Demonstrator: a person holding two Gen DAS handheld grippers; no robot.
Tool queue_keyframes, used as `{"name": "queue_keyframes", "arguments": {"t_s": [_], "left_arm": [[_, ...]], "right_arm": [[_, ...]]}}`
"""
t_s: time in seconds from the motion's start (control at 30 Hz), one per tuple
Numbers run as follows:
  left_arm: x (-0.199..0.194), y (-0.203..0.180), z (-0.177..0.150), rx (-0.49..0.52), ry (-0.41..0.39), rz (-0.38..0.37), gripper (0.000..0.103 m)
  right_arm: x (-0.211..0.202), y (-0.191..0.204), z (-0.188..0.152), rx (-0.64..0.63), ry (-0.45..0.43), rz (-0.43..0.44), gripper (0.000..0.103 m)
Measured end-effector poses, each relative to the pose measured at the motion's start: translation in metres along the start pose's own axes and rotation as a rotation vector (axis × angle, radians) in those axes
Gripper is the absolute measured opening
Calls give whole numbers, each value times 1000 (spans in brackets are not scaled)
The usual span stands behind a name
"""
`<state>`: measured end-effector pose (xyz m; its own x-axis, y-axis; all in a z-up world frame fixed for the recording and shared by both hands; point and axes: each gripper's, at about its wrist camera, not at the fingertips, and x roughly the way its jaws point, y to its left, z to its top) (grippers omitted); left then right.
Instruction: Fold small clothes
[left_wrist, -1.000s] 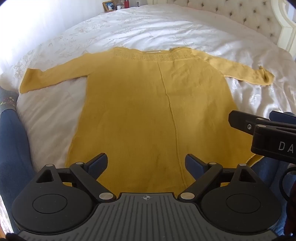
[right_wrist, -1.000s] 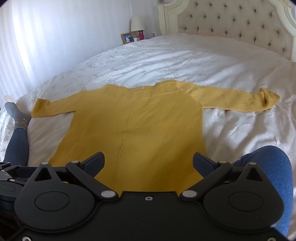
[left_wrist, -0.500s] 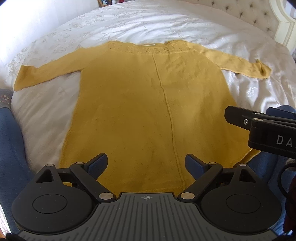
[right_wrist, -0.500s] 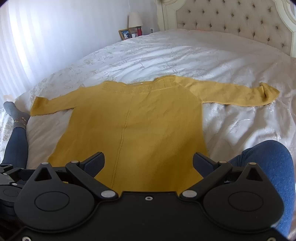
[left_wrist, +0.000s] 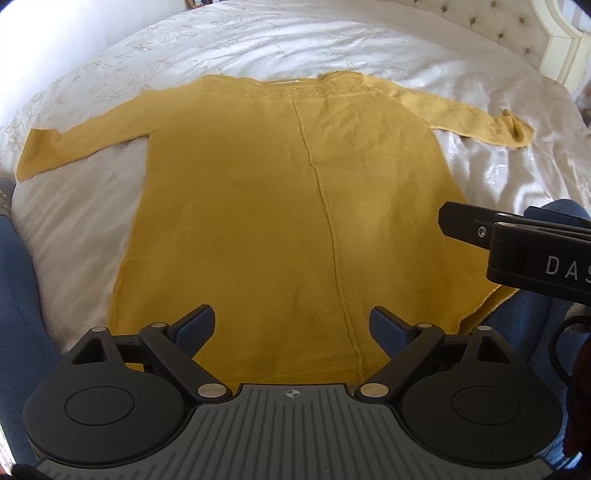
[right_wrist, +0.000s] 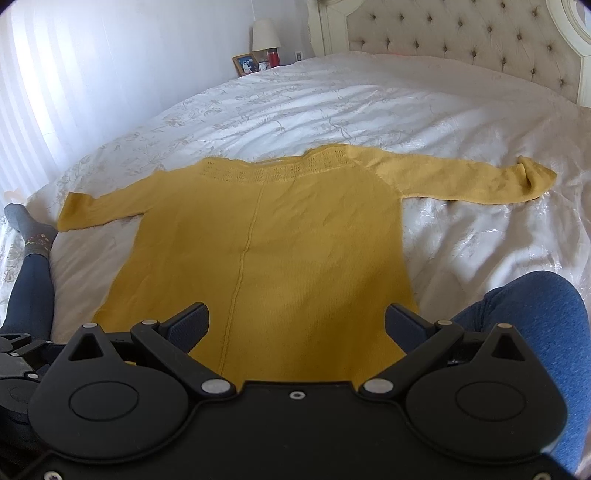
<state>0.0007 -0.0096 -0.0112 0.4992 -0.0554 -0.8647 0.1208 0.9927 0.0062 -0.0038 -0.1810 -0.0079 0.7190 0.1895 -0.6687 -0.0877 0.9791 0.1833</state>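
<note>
Because the yellow sweater (left_wrist: 280, 206) lies spread flat ahead of both tools for folding, the left gripper (left_wrist: 291, 325) and right gripper (right_wrist: 297, 325) hover released, grasping nothing.

Left wrist view: sits just behind left claw (left_wrist: 291, 325), looks steeply down and forward over near hem of yellow sweater (left_wrist: 280, 206), close above bed (left_wrist: 295, 40); headboard (left_wrist: 495, 26) only at top right corner. Right claw (left_wrist: 491, 229) enters from right edge.

Right wrist view: behind right claw (right_wrist: 295, 325), tilted less steeply, reaches headboard (right_wrist: 458, 33), lamp (right_wrist: 264, 35), wall.

Shared: whole sweater, bedspread, person's blue-clad legs (right_wrist: 535, 325) either side.
</note>
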Motion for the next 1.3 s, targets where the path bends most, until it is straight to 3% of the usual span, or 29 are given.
{"name": "queue_keyframes", "arguments": {"t_s": [0.83,1.3], "left_arm": [[3,2,6,27,-9,-27,91],[12,8,31,28,-51,-59,90]], "right_arm": [[3,-2,1,18,6,-6,101],[25,-18,14,74,39,-14,101]]}}
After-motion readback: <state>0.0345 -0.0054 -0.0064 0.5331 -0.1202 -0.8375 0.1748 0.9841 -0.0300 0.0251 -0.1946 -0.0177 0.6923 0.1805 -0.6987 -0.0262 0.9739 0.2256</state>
